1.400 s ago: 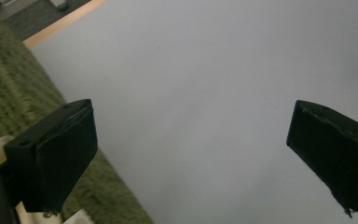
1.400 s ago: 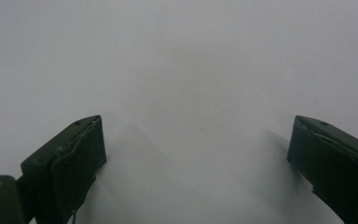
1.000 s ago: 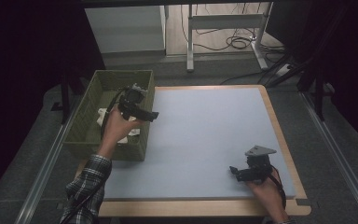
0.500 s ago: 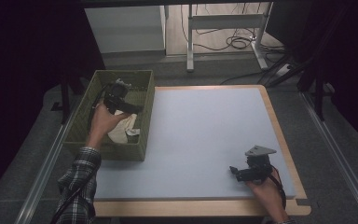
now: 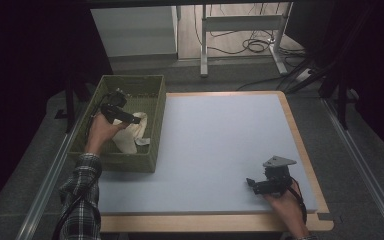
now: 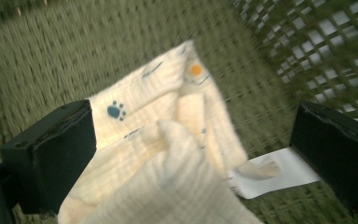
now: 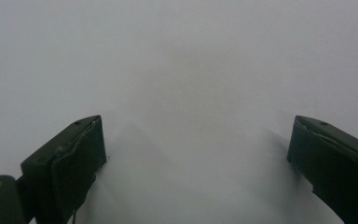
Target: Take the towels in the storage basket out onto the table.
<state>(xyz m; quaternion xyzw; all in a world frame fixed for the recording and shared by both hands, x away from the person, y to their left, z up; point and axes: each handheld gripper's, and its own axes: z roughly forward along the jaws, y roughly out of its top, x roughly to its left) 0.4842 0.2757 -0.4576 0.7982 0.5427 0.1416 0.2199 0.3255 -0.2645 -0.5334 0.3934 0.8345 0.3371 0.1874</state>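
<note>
My left gripper point(image 5: 130, 118) is inside the green basket point(image 5: 152, 131) at the left edge of the table point(image 5: 220, 145), hovering over the cream cloth point(image 5: 130, 135) that lies on the basket floor, toward its near right part. In the left gripper view the jaws stand wide apart with the cloth point(image 6: 168, 154) between them, nothing clamped; I can't tell whether the pads touch the fabric. The cloth is crumpled, one fold raised near the camera, and printed with a dark blue paw mark point(image 6: 115, 110), an orange dot point(image 6: 196, 70) and thin dark strokes. A white tag point(image 6: 272, 173) sticks out of the cloth's right side, lying on the basket floor just beside the right jaw; there's a faint grey mark on it, but it is too blurred to read, so no brand or text I can report. The frame is motion-smeared. The basket's mesh wall point(image 6: 317, 51) rises at the far right of that view. My right gripper point(image 5: 252, 183) sits at the near right of the table, well apart from the basket, grey plate on top, pointing left. In the right gripper view its jaws are spread wide over the bare pale blue table surface point(image 7: 182, 84), released, nothing between them.
</note>
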